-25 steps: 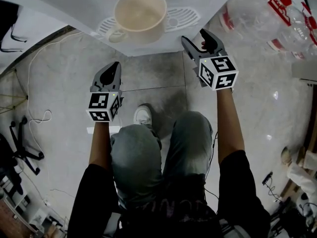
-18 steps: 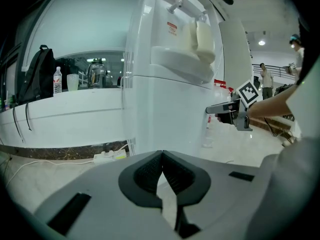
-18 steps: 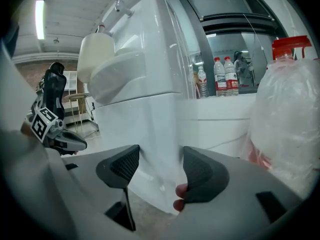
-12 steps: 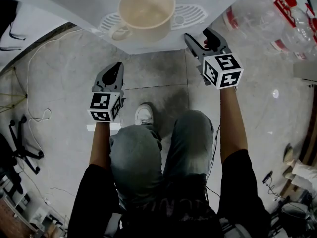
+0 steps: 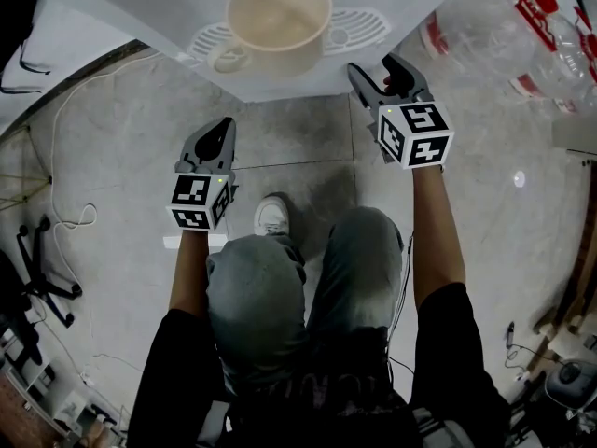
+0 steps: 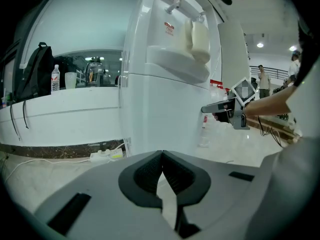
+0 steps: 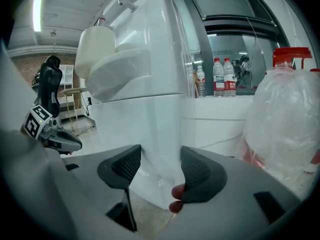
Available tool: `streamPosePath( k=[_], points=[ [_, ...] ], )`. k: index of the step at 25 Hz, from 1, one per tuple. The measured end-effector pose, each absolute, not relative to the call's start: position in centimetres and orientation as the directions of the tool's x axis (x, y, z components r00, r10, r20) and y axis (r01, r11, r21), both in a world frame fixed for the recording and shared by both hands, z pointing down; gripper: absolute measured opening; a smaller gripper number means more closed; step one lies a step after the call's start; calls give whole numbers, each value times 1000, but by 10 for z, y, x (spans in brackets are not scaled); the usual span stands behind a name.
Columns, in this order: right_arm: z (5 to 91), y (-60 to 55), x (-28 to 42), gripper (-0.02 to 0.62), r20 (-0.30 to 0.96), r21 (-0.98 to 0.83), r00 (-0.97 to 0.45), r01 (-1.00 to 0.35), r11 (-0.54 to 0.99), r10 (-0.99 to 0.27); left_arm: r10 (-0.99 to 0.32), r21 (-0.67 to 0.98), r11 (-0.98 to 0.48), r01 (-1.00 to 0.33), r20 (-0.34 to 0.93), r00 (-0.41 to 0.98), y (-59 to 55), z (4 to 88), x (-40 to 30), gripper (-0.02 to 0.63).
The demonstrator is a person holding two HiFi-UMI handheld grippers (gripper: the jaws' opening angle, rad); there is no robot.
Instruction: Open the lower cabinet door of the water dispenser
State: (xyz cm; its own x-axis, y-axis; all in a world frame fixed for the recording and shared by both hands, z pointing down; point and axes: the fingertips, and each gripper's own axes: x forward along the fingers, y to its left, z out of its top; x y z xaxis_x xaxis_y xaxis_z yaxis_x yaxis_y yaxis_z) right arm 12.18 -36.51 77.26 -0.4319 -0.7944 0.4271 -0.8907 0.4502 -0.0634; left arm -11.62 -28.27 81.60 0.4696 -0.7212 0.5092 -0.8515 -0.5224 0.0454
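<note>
Left gripper (image 6: 162,156), jaws pressed together and empty, hangs short of the dispenser (image 6: 165,104). Right gripper (image 7: 160,166) jaws are closing around the lower door's (image 7: 145,129) edge. A cup (image 5: 278,17) sits above, a bagged jug (image 7: 287,114) beside, bottles (image 7: 222,76) behind.

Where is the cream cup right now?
The cup sits top centre in the head view, on the water dispenser drip tray, left of the big water bottles.

Water dispenser (image 6: 165,99): glossy smooth white plastic. Cup (image 5: 278,17) on it: matt cream. Floor (image 5: 289,138) below: polished grey stone. Bag (image 7: 285,119) beside: clear crinkly plastic.
</note>
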Motion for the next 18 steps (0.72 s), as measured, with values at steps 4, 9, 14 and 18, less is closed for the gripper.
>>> streamPosePath(
  k=[4, 9, 14, 18],
  points=[
    [772, -365, 121, 267, 425, -59, -420, -897, 439, -801, -723, 46, -519, -853, 508, 468, -282, 815, -118, 12],
    [772, -364, 121, 265, 430, -56, -414, -899, 433, -803, -724, 51, -519, -853, 505, 471, -282, 814, -116, 12],
    [772, -364, 121, 259, 425, -54, -404, -904, 424, -810, -713, 46, -538, -842, 508, 483, -282, 814, -109, 12],
    [772, -361, 121, 258, 422, -52, -401, -906, 420, -813, -713, 40, -541, -840, 509, 483, -281, 813, -109, 12]
  ],
)
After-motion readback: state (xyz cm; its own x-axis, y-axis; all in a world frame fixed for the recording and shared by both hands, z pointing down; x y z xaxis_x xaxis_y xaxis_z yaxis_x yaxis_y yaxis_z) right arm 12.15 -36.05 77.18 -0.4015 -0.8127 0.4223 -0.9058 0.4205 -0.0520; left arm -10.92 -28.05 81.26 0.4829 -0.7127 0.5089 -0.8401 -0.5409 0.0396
